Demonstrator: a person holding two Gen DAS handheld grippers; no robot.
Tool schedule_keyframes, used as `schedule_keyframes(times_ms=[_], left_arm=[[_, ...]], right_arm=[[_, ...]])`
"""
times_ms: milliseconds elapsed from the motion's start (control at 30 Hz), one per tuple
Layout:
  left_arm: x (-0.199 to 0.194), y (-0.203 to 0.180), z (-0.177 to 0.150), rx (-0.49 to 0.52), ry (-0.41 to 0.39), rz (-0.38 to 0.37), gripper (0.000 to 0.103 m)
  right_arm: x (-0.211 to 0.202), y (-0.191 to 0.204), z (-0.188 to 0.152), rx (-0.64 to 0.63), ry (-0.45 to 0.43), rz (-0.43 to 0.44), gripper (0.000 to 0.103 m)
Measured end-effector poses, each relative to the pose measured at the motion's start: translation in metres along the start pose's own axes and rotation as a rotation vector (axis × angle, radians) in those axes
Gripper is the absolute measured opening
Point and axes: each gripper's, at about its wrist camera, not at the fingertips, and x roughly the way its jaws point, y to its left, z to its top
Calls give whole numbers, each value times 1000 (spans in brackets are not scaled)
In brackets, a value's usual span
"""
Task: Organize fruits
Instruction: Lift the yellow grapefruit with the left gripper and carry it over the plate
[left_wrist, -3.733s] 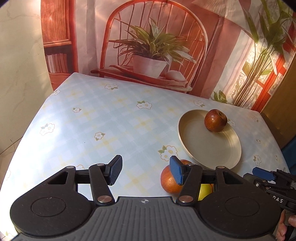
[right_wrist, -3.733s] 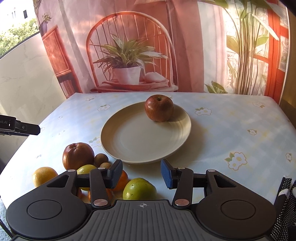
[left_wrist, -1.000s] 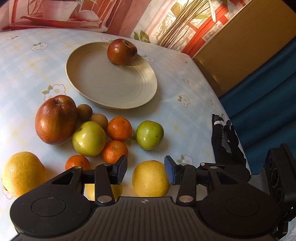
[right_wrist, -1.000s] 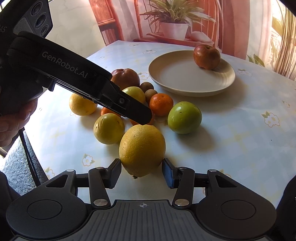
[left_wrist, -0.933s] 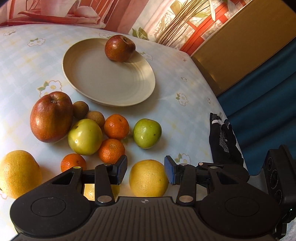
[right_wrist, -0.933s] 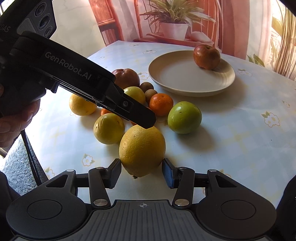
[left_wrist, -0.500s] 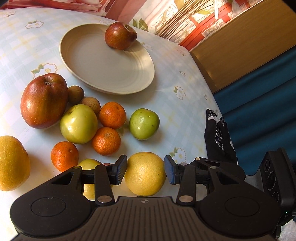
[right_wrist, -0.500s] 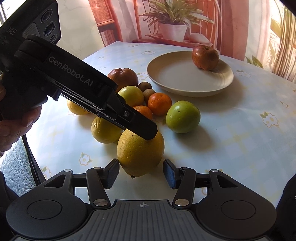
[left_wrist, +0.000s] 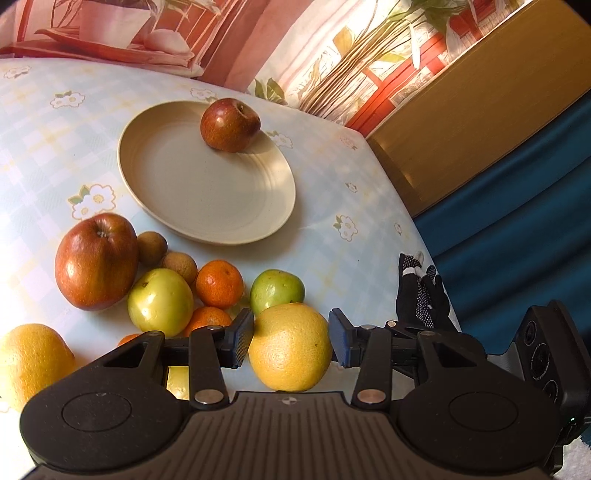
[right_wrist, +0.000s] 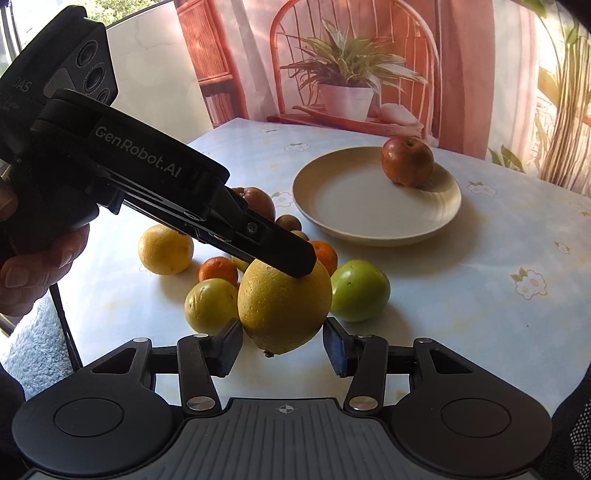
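Lifted now, yellow grapefruit (left_wrist: 290, 347) clamped in left tongs (left_wrist: 291, 338); right tongs (right_wrist: 282, 343) closing (grapefruit between).

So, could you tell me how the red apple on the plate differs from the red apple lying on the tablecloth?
The apple on the plate sits alone by the plate's far rim; the apple on the tablecloth lies against a small brown fruit in the pile. The plate apple is darker; the tablecloth one is brighter orange-red and looks larger, though it is nearer the camera. Both rest stem dimple up.
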Motion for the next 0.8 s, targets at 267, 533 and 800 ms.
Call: schedule_keyframes(times_ms=[267,533,800], left_arm=[[-35,-2,48,12,-148,20,47],[-29,18,92,15,-157,67,47],[7,54,120,-22,-95,98,47]], right_arm=[[-1,-1,70,-88,-69,-1,45],[46,2,119,-118,-59,14,45],[101,-26,135,-64,20,39,45]])
